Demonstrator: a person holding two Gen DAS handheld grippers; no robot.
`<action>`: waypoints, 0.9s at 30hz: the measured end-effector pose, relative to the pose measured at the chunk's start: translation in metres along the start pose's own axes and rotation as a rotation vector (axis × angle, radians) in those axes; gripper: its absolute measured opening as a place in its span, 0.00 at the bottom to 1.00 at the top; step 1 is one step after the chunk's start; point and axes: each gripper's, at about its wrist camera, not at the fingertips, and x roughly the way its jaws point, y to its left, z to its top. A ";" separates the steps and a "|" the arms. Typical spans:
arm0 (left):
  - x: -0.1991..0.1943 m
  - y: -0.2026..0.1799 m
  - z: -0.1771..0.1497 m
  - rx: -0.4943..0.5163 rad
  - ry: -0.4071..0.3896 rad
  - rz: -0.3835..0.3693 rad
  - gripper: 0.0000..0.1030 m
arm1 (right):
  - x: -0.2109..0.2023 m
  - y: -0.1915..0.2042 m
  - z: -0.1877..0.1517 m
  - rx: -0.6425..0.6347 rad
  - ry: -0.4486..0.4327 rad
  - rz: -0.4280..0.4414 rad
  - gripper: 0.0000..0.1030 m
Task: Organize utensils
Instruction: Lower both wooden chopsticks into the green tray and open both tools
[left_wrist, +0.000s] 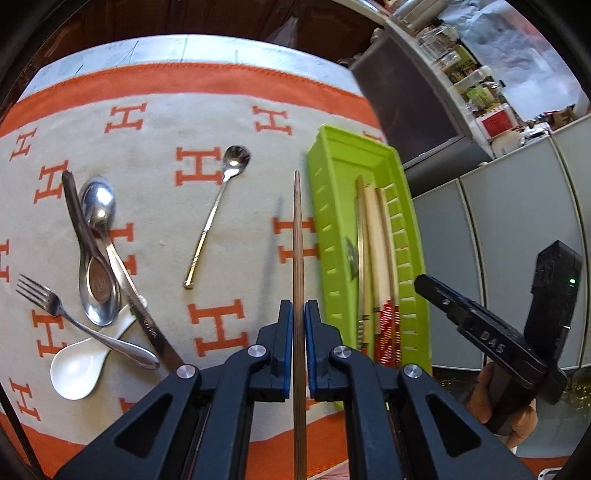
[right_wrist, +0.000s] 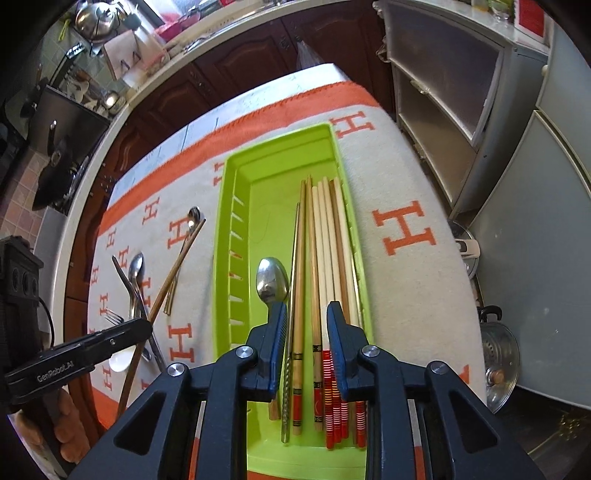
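Clamping a long brown wooden chopstick (left_wrist: 297, 258), the left gripper (left_wrist: 299, 314) has its blue-padded jaws closed against both sides of the shaft, and the chopstick points forward above the cream-and-orange patterned cloth (left_wrist: 229, 122) covering the table. Its tip lies just left of the lime-green plastic utensil tray (left_wrist: 325, 221).

The right gripper (right_wrist: 307, 325) hovers over the near end of the tray with its jaws parted and nothing between them. Inside the tray, a bundle of pale wooden chopsticks with red-striped ends (right_wrist: 332, 258) lies along the right wall. A stainless steel spoon (right_wrist: 272, 280) rests beside the bundle, partly hidden behind the left finger.

Loose utensils remain on the cloth to the left of the tray:
- a slim steel teaspoon with a gold handle (left_wrist: 218, 206);
- two stacked steel spoons (left_wrist: 96, 251);
- a steel fork (left_wrist: 62, 317);
- a white ceramic soup spoon (left_wrist: 79, 365).
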 end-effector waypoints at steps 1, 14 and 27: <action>-0.003 -0.004 0.000 0.007 -0.010 -0.009 0.04 | -0.003 -0.002 0.000 0.006 -0.006 0.003 0.22; 0.038 -0.070 0.014 0.075 0.033 -0.014 0.09 | -0.011 -0.016 -0.008 0.060 -0.028 -0.017 0.22; 0.022 -0.047 -0.009 0.112 0.017 0.055 0.54 | -0.015 -0.019 -0.023 0.082 -0.027 -0.007 0.22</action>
